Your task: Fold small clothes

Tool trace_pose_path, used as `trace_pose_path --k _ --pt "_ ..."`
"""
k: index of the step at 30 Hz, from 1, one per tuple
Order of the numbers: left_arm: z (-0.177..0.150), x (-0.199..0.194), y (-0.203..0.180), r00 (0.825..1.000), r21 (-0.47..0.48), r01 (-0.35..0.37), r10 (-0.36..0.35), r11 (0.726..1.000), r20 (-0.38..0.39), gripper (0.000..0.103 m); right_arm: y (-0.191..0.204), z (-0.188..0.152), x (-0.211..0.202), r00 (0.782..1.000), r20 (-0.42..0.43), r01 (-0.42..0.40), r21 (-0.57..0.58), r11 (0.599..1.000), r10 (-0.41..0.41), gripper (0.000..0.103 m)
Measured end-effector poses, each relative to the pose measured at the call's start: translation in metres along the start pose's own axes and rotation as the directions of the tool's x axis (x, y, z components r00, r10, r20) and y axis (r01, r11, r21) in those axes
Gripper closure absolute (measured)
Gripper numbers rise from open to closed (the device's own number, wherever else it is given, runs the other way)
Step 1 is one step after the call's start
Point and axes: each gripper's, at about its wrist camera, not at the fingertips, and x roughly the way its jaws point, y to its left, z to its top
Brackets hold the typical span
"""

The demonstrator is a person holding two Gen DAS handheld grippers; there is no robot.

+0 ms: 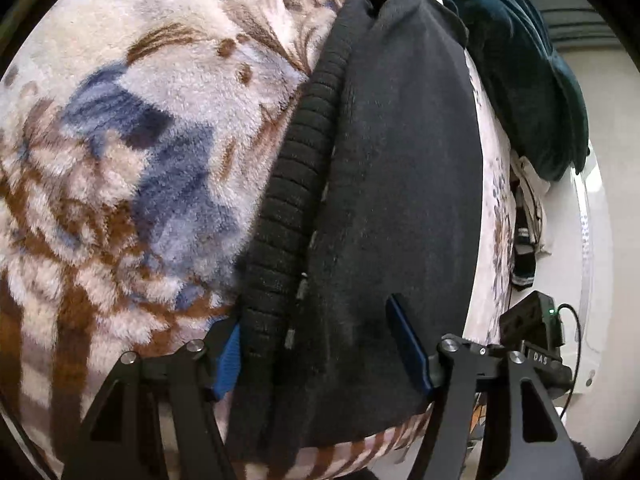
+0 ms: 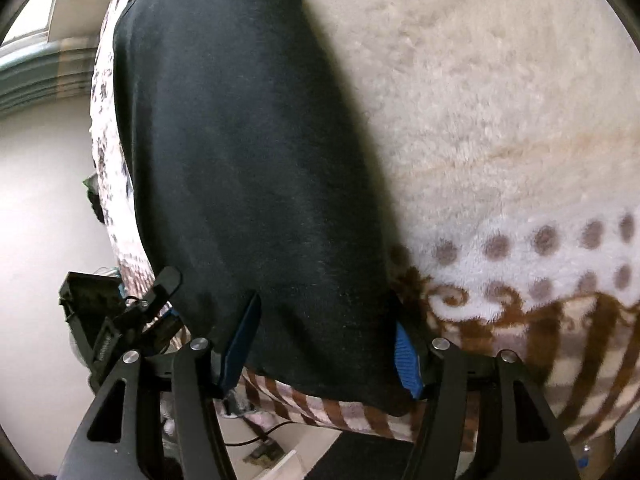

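I see the folded black knit garment [image 1: 400, 200] lying on the patterned fleece blanket [image 1: 140, 140] by its near edge. Left gripper [image 1: 324, 344] and right gripper [image 2: 326, 340] fingers stand apart, astride it, gripping nothing. "DAS" marks the black device [image 1: 536, 344].

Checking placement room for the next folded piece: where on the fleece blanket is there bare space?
Free: the floral fleece blanket left of the black garment, and the cream stretch to its right. Crowded: the far corner, where a teal garment is heaped, and the strip beside it at the blanket's edge.
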Motion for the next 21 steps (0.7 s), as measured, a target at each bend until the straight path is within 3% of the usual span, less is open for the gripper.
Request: trace_pose_path --k 5,8,11,14,19,20,21 --pt "0.001 0.001 0.002 1.0 0.018 0.01 -0.01 1.0 0.0 0.04 -0.004 0.01 0.0 0.985 -0.031 -0.167 0.029 0.986 0.168 0.038" --pt "-0.001 0.002 0.001 0.999 0.017 0.03 -0.03 0.999 0.013 0.041 -0.01 0.011 0.005 0.977 -0.035 -0.209 0.052 0.977 0.211 0.038" --pt "-0.008 0.0 0.005 0.997 -0.005 0.077 -0.077 0.997 0.008 0.055 -0.017 0.01 0.006 0.962 -0.043 -0.266 0.064 0.962 0.269 0.038" --pt "-0.016 0.002 0.013 0.993 -0.039 0.119 -0.119 0.992 -0.015 0.056 -0.02 0.008 0.006 0.949 -0.068 -0.306 0.05 0.951 0.309 0.038" --pt "-0.014 0.003 0.014 0.993 -0.031 0.116 -0.117 0.993 -0.035 0.056 -0.024 0.008 0.016 0.933 -0.108 -0.337 0.071 0.939 0.343 0.038" --pt "-0.013 0.003 0.013 0.993 -0.031 0.11 -0.111 0.993 -0.032 0.061 -0.027 0.01 0.015 0.93 -0.11 -0.343 0.077 0.936 0.35 0.038" --pt "-0.013 0.003 0.012 0.995 -0.024 0.09 -0.09 0.996 -0.03 0.081 -0.026 0.011 0.016 0.927 -0.114 -0.349 0.08 0.934 0.357 0.038"
